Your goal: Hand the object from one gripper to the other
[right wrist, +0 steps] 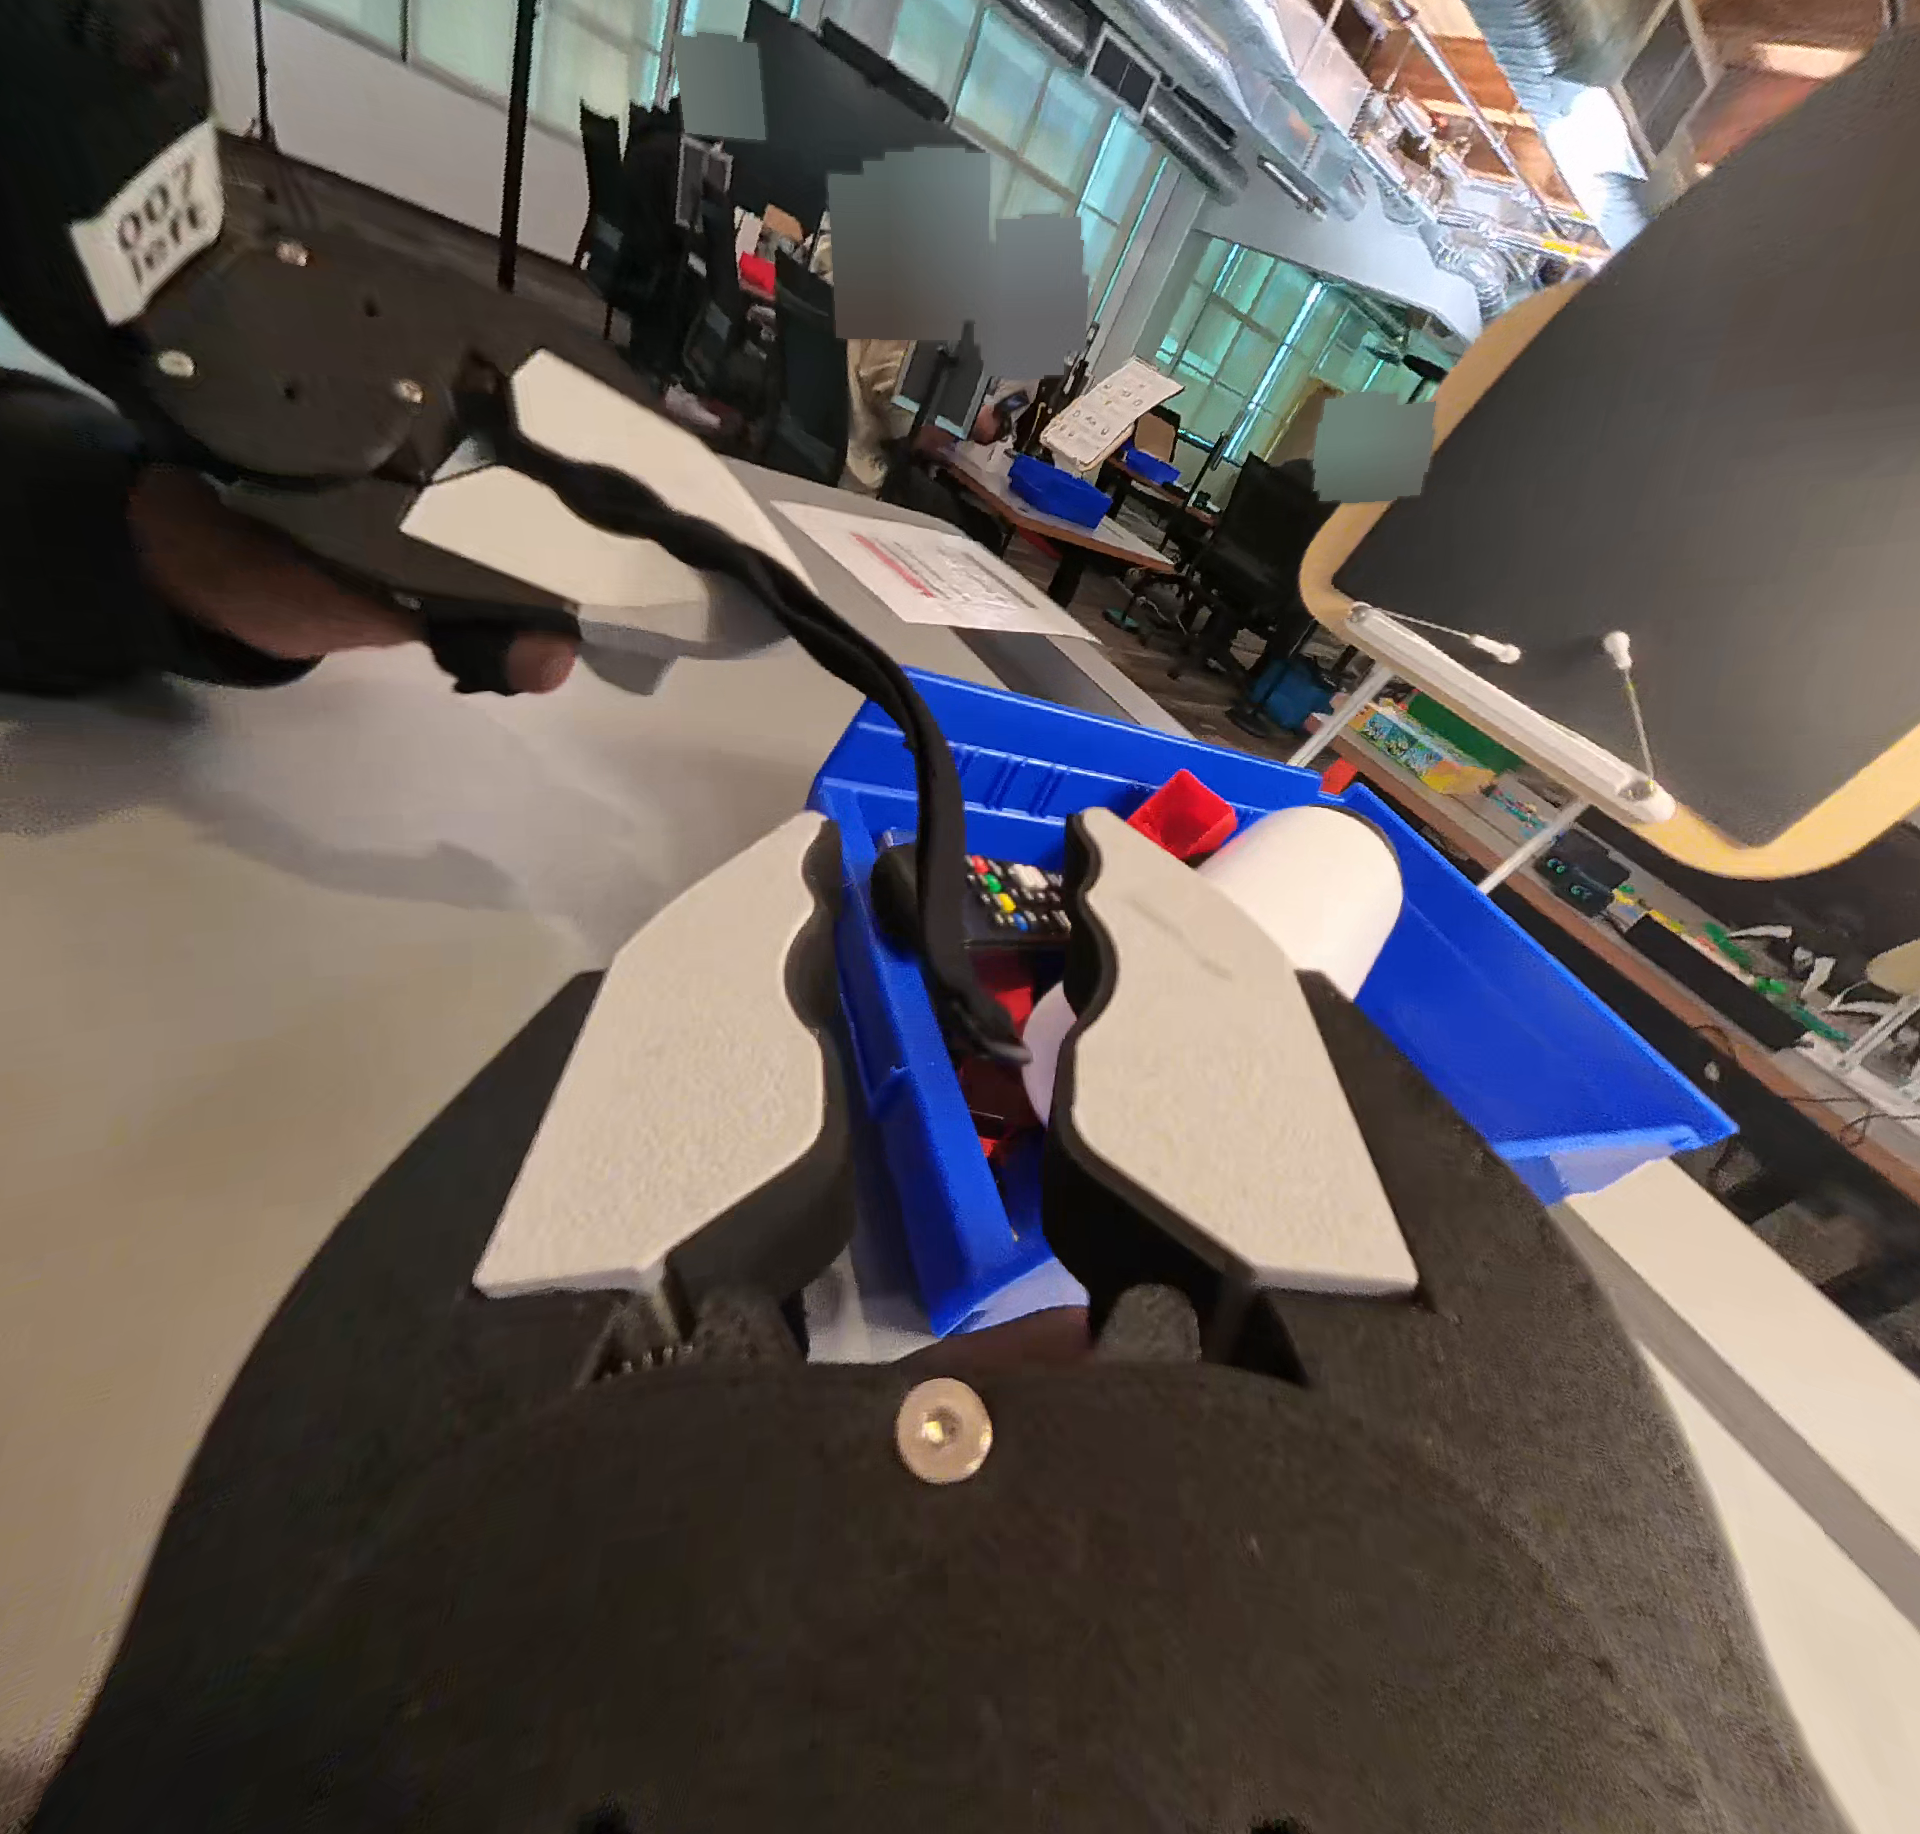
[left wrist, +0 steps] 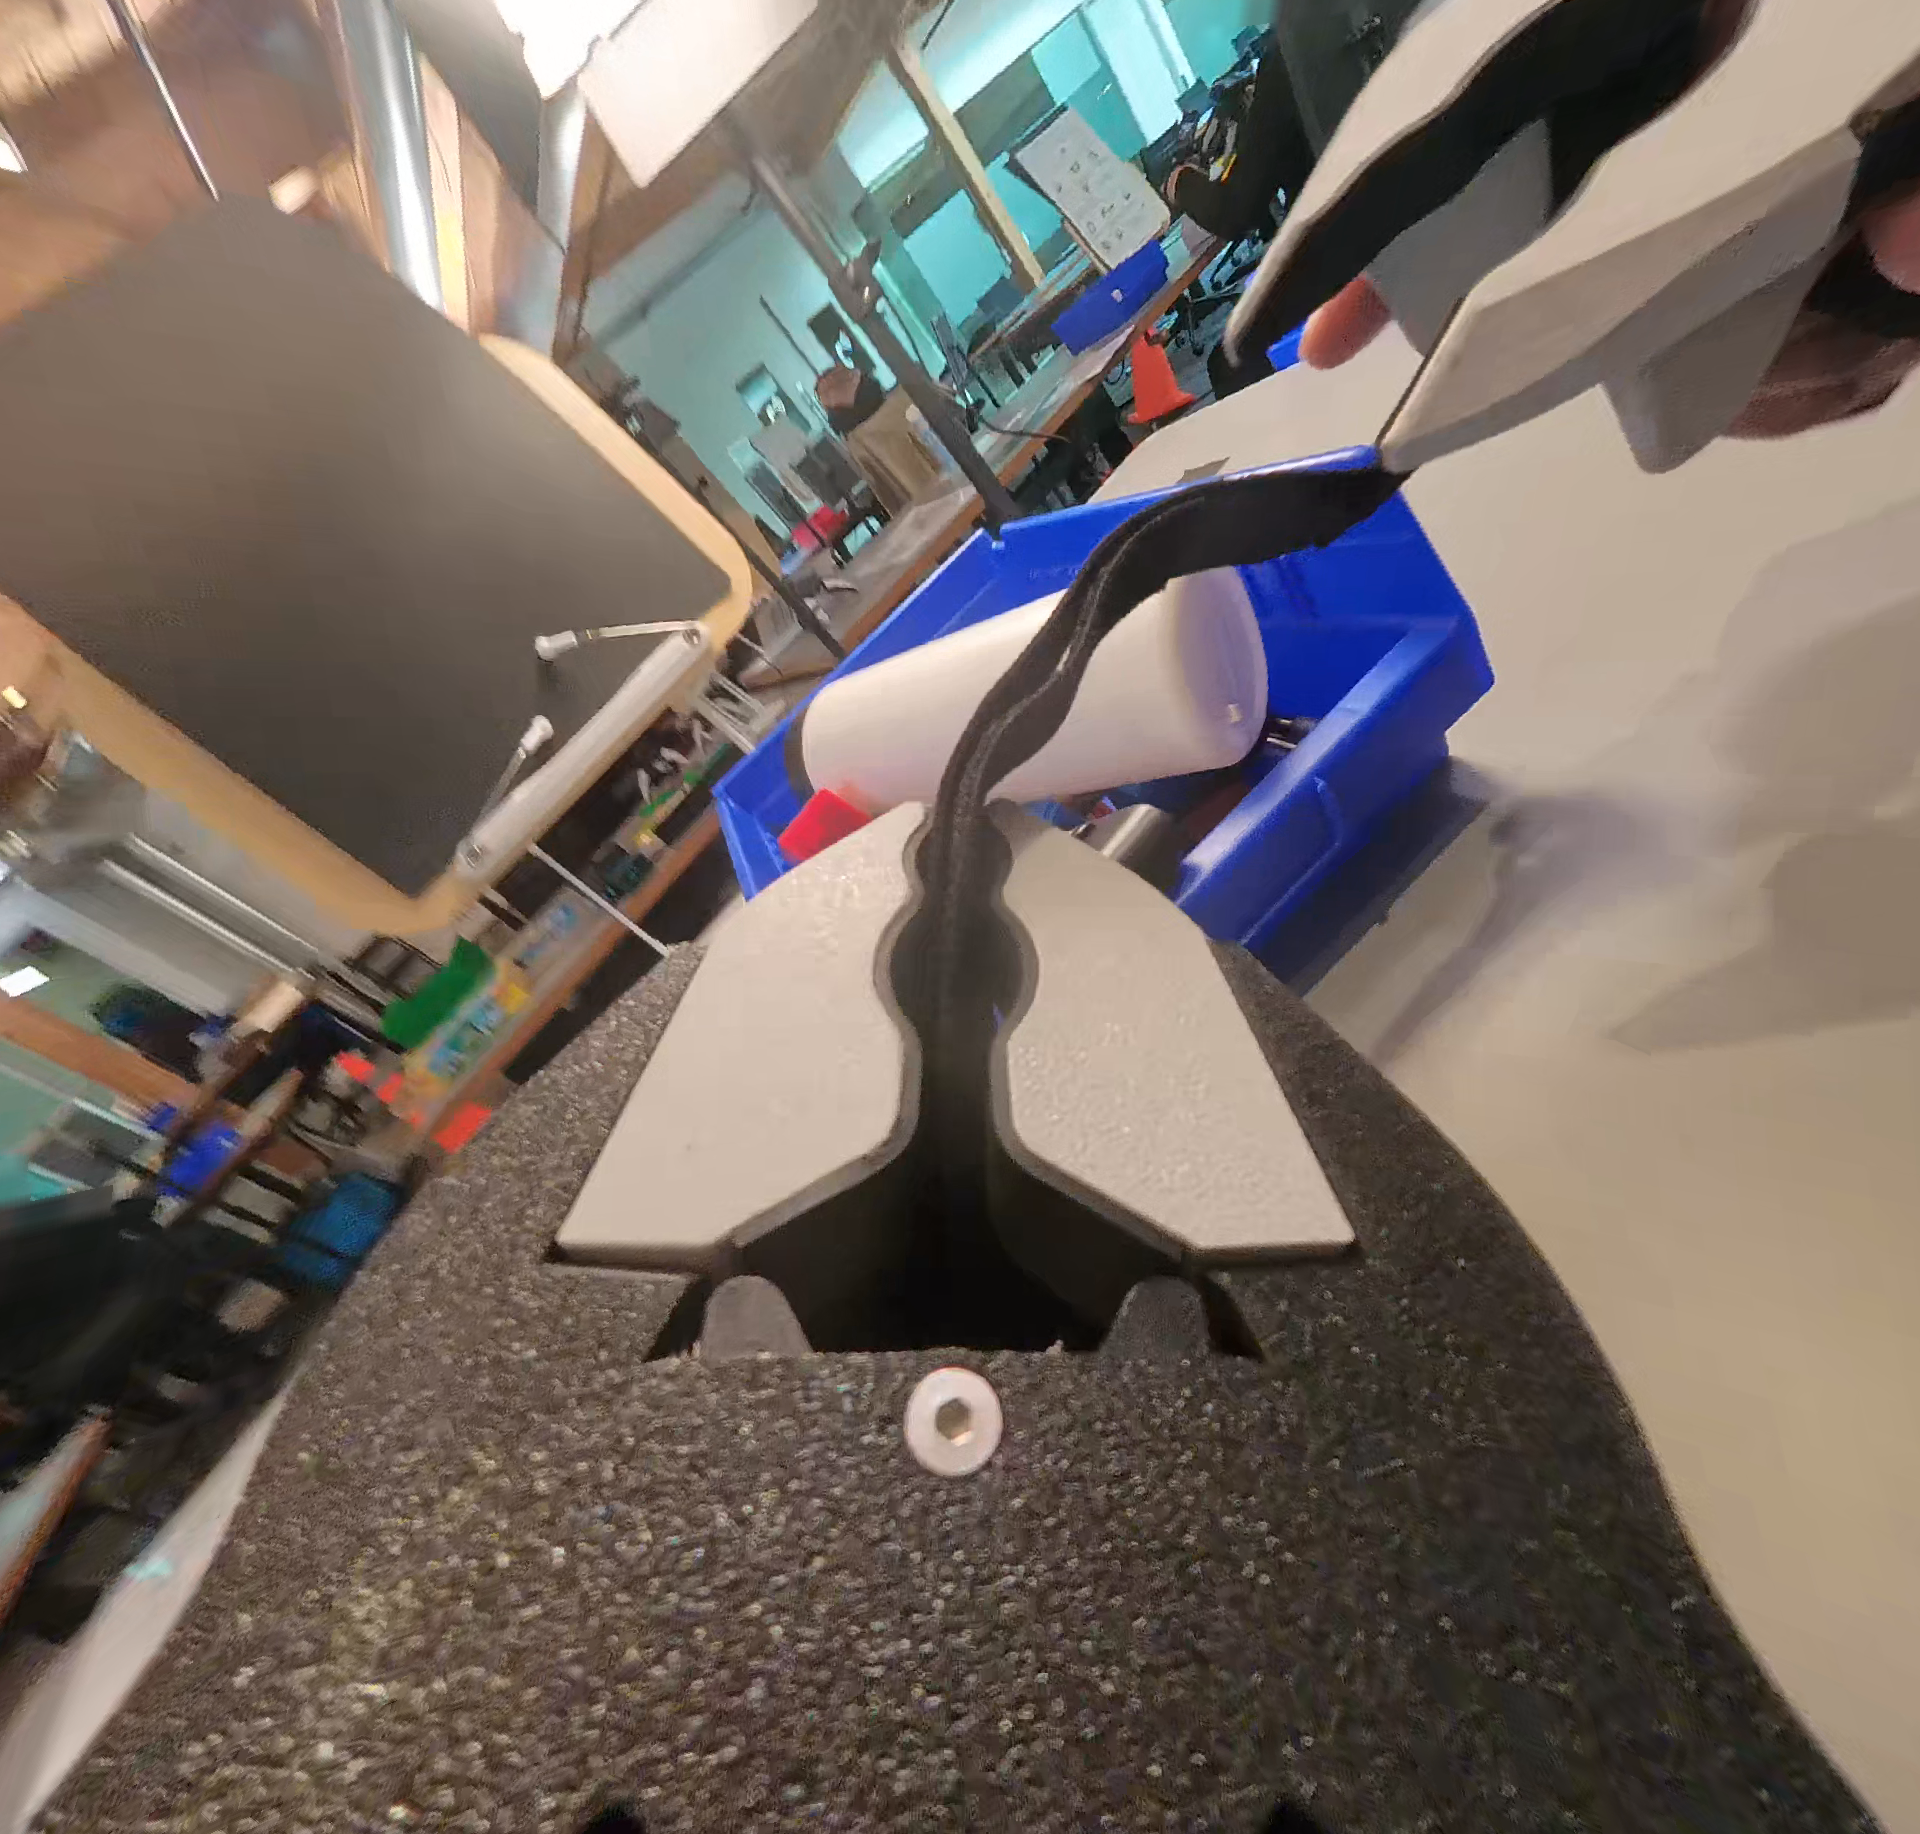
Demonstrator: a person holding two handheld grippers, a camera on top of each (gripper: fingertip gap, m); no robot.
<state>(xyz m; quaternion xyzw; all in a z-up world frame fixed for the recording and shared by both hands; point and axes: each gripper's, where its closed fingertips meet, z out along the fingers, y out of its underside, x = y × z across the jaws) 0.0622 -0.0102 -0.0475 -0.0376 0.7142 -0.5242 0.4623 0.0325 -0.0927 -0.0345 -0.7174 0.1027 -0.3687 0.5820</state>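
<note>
Over a grey table [right wrist: 260, 953] and blue bin [right wrist: 1507, 1036], my left gripper [left wrist: 961, 849] clenched the black strap [left wrist: 1049, 662]; my right gripper [right wrist: 951, 891], spread wide around its free end, hadn't yet grasped it.

My left gripper [right wrist: 727, 579] sits to the left of the bin [right wrist: 1455, 963] and above the table [right wrist: 260, 953], my right gripper [right wrist: 945, 880] hangs over the bin's near end, the strap [right wrist: 883, 683] runs between them, and in the bin lie a roll [right wrist: 1309, 891], a remote [right wrist: 1013, 896] and a small box [right wrist: 1184, 808].
</note>
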